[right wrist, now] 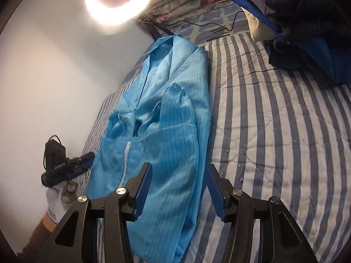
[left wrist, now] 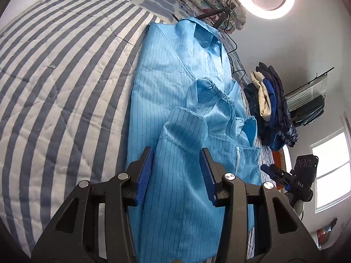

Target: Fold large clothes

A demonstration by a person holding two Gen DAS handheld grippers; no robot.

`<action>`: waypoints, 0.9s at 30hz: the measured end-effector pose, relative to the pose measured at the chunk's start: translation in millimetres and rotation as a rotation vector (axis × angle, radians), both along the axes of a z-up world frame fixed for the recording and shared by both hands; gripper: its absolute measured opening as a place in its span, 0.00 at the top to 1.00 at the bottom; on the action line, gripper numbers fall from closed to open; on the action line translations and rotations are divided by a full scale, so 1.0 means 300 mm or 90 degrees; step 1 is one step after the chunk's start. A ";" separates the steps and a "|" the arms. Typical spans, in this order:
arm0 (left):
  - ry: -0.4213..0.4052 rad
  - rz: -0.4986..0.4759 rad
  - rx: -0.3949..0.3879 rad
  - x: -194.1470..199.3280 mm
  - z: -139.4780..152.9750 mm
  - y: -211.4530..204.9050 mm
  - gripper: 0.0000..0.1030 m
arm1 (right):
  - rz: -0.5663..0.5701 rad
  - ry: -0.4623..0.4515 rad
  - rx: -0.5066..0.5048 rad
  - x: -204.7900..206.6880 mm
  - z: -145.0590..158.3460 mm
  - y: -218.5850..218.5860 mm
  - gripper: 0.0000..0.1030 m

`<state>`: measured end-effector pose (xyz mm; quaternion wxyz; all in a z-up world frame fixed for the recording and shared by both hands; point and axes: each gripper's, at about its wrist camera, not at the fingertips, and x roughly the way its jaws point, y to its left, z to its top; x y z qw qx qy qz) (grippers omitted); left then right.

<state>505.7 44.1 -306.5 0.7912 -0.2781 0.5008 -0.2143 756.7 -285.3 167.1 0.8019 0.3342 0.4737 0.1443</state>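
Left wrist view shows me the light blue pinstriped coat [left wrist: 175, 92] lying lengthways on the striped bed [left wrist: 65, 76], sleeves folded inward, elastic cuffs bunched mid-body, collar at the far end. My left gripper [left wrist: 176, 171] has its fingers apart over a raised fold; my right gripper [right wrist: 178, 184] has them apart over the coat's right edge. No containers.
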 end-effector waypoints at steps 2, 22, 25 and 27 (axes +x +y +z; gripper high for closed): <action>-0.003 0.001 -0.002 0.015 -0.001 -0.003 0.58 | -0.004 0.004 0.007 0.032 -0.015 0.006 0.49; -0.027 0.055 0.037 -0.050 -0.021 0.046 0.97 | 0.051 -0.009 -0.145 0.146 0.015 0.162 0.97; -0.020 0.059 0.063 -0.043 -0.014 0.040 0.84 | 0.027 0.021 -0.144 0.136 -0.010 0.139 0.87; -0.058 0.052 0.106 -0.070 0.036 0.031 0.79 | 0.003 0.000 -0.137 0.091 0.013 0.104 0.75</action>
